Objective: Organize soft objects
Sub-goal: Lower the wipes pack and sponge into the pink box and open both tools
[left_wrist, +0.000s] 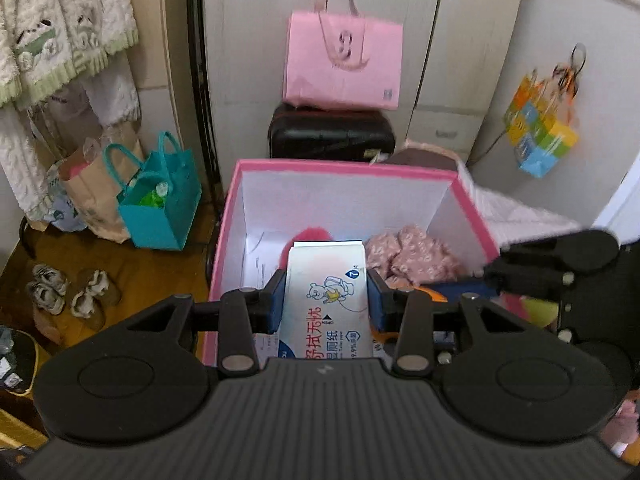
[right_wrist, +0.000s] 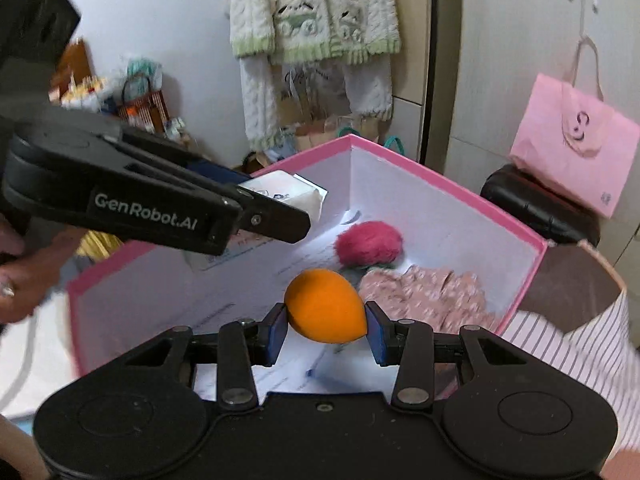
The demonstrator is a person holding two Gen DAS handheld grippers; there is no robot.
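Your left claw (left_wrist: pixel 326 300) grips a wet-wipe pack (left_wrist: pixel 326 296) above the pink box (left_wrist: pixel 344 168) while your right claw (right_wrist: pixel 326 328) pinches an orange sponge egg (right_wrist: pixel 326 306) — both poised over the opening (presumably for dropping in beside the pink pompom (right_wrist: pixel 369 246) and floral cloth (right_wrist: pixel 424 300)).

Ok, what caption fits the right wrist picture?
Right gripper holds an orange egg-shaped sponge over the pink box.
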